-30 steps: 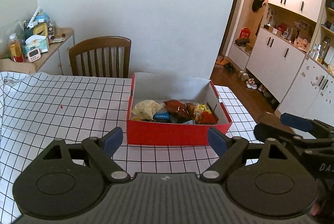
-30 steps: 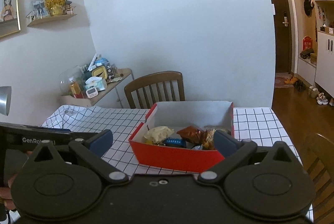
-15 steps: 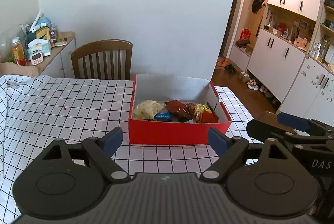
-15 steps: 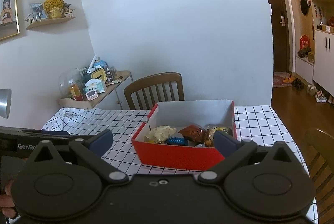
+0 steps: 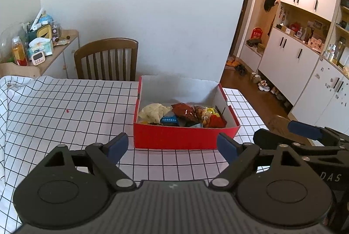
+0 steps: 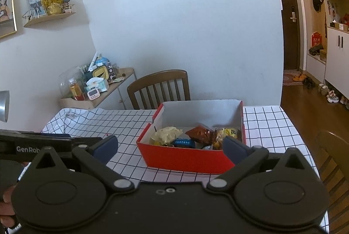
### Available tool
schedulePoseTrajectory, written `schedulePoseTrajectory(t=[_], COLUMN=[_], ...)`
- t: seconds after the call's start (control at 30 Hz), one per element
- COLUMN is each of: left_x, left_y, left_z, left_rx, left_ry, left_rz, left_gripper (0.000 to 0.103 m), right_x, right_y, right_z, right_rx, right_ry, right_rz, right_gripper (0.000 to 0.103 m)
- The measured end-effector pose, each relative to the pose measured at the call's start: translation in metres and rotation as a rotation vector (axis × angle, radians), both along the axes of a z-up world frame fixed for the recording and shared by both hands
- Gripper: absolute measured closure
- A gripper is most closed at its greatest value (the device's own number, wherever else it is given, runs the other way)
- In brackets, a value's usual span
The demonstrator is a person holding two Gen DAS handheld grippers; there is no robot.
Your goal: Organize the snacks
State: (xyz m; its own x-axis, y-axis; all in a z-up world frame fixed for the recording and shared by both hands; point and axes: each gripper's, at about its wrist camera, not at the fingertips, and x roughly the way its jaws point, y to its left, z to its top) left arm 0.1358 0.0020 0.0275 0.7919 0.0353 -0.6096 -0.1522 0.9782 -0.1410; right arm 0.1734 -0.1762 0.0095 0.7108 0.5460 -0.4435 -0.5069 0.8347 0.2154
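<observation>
A red cardboard box (image 5: 185, 138) with a white inside stands on the checked tablecloth (image 5: 65, 107); it also shows in the right wrist view (image 6: 185, 159). Several snack packets lie in its front half: a pale yellow bag (image 5: 152, 113), a blue packet (image 5: 169, 120), a dark red bag (image 5: 185, 111) and an orange-yellow bag (image 5: 208, 114). My left gripper (image 5: 172, 147) is open and empty, just in front of the box. My right gripper (image 6: 170, 147) is open and empty, in front of the box, to the right of the left one.
A wooden chair (image 5: 106, 59) stands behind the table. A side shelf (image 5: 43, 53) with bottles, tissues and a timer is at the far left. A second chair back (image 6: 333, 159) is at the table's right edge. White cabinets (image 5: 305, 42) line the hallway at right.
Both grippers have drawn back and risen slightly, so the box sits a little farther away. Their jaws stay open and the box and snacks have not moved.
</observation>
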Motion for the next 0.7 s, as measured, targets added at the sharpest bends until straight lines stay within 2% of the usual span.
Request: schedulePoseTrajectory(t=[0.7], left_x=[0.0037], left_y=[-0.0037], left_z=[-0.0004], left_rx=[0.025], left_ry=[0.015], left_rz=[-0.021], left_gripper=[0.015], right_x=[0.0005], right_y=[0.0009], right_z=[0.0007], right_rx=[0.008], right_ry=[0.028], right_rz=[-0.02], right_gripper=[0.0])
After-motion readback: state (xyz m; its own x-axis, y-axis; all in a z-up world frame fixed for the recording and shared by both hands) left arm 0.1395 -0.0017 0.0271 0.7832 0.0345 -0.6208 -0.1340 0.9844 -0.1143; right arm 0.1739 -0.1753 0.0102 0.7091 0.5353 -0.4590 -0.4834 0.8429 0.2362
